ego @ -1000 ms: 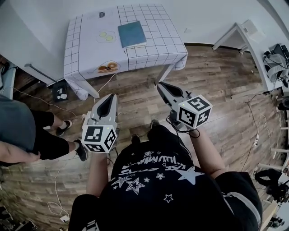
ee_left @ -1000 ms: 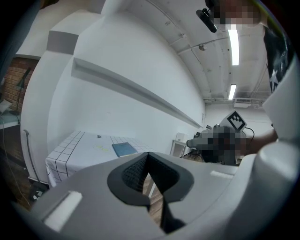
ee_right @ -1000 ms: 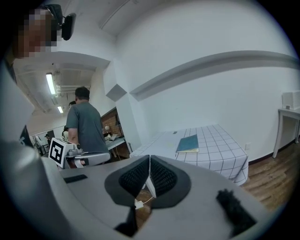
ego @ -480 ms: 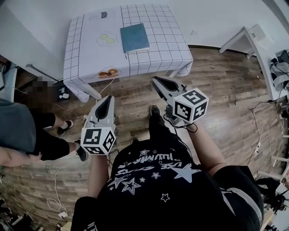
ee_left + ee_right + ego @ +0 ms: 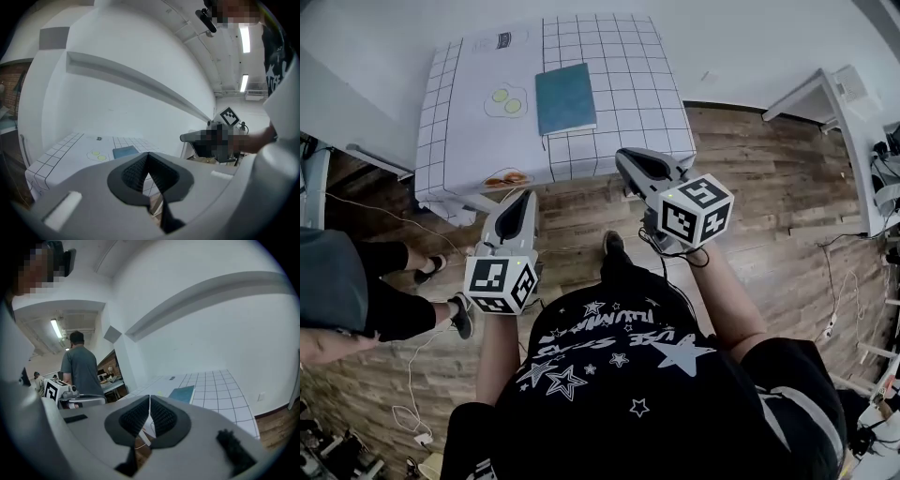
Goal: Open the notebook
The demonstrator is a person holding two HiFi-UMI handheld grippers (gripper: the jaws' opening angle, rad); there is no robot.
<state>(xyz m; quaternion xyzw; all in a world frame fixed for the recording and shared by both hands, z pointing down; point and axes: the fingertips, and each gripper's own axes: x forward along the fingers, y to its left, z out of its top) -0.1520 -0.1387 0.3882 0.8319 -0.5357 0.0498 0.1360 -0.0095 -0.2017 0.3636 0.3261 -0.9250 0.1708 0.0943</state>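
While shut, notebook (image 5: 565, 97) — long axis front-to-back.

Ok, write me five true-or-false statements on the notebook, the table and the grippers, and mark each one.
1. The notebook lies closed on the table. True.
2. The left gripper is shut on the notebook. False: it is shut on nothing, away from the notebook.
3. The right gripper is shut and empty. True.
4. The notebook is red. False: it is blue-green.
5. A bystander stands on the left gripper's side. True.
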